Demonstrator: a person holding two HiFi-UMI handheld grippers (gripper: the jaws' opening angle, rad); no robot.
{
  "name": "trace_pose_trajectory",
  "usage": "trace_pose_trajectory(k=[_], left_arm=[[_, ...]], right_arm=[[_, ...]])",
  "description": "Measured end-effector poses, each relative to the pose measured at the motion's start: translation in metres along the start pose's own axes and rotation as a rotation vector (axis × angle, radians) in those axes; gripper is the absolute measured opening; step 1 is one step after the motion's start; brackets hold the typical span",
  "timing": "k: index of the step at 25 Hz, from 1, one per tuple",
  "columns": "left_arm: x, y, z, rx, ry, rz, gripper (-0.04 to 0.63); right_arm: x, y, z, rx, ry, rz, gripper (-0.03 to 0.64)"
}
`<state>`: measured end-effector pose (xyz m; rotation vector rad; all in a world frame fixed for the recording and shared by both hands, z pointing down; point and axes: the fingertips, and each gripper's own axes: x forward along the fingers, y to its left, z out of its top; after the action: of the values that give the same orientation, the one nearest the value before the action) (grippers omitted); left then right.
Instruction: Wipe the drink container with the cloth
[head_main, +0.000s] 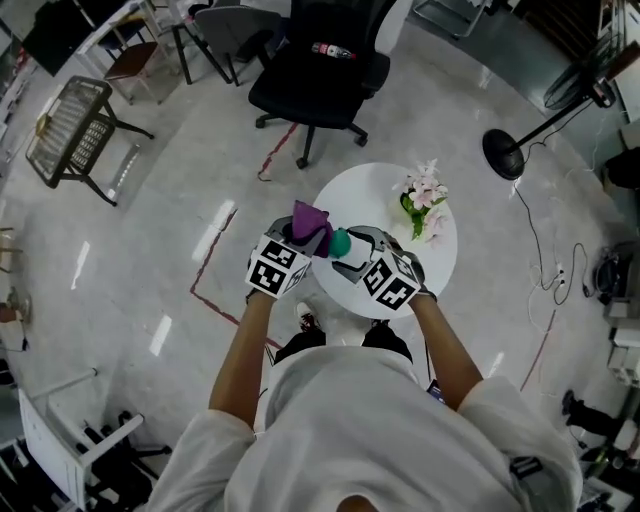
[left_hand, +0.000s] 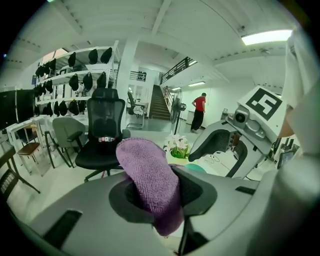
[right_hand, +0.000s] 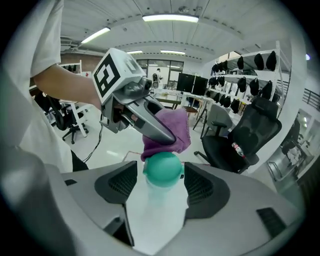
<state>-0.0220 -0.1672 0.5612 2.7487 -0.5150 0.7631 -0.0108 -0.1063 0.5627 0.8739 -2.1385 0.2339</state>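
Drink container (right_hand: 157, 202) between right gripper (right_hand: 161, 175) jaws, beside cloth (right_hand: 172, 127).

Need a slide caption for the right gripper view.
Right gripper, jaws open around a teal-capped bottle; left gripper holds a purple cloth beside the cap.

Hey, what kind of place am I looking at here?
Probably an open office or lab space: a black swivel office chair on a polished floor, a row of monitors, stocked wall shelves, and a staircase to an upper level.
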Motion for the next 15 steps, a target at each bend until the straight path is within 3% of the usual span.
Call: trace_pose_trajectory(k=[3, 15], left_arm=[[0.012, 0.001, -0.006, 0.0, 0.002, -0.041, 0.12], [0.054, 0.018, -0.049, -0.06, 0.034, -0.141, 0.12]], right_arm=[[0.007, -0.004, -0.004, 0.008, 0.026, -0.049, 0.264], [0.014, -0.008, -0.002, 0.098, 0.045, -0.119, 0.267]])
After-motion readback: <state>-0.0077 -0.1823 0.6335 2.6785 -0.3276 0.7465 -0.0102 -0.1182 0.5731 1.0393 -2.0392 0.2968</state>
